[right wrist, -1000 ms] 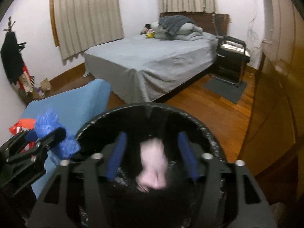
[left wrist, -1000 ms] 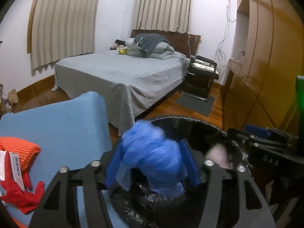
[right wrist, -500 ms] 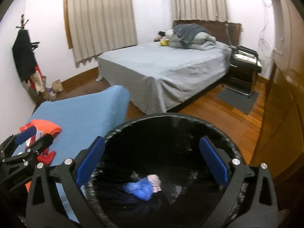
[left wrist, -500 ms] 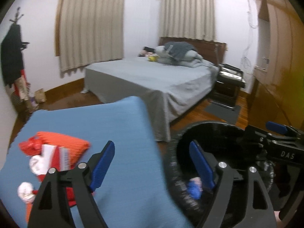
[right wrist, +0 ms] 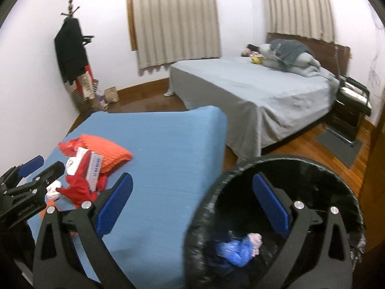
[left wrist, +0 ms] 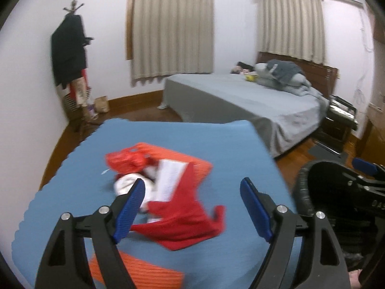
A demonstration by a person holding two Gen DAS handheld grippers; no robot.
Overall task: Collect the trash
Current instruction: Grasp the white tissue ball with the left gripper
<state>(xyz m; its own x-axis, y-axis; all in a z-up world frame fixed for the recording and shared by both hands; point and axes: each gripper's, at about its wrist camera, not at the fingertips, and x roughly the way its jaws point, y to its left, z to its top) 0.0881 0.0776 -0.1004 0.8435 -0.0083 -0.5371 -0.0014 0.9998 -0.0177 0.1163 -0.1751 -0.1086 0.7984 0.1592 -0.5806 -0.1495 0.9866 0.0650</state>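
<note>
Both grippers have swung off the bin (right wrist: 276,192); left gripper (left wrist: 192,207) and right gripper (right wrist: 192,204), fingers just spread and empty, risk snagging the red cloth (left wrist: 182,219) at 12 o'clock instead of trash

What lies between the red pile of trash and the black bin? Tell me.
In the right wrist view, only bare blue mattress separates the red trash pile from the black bin. The open right tool straddles that stretch nearer the camera.
</note>
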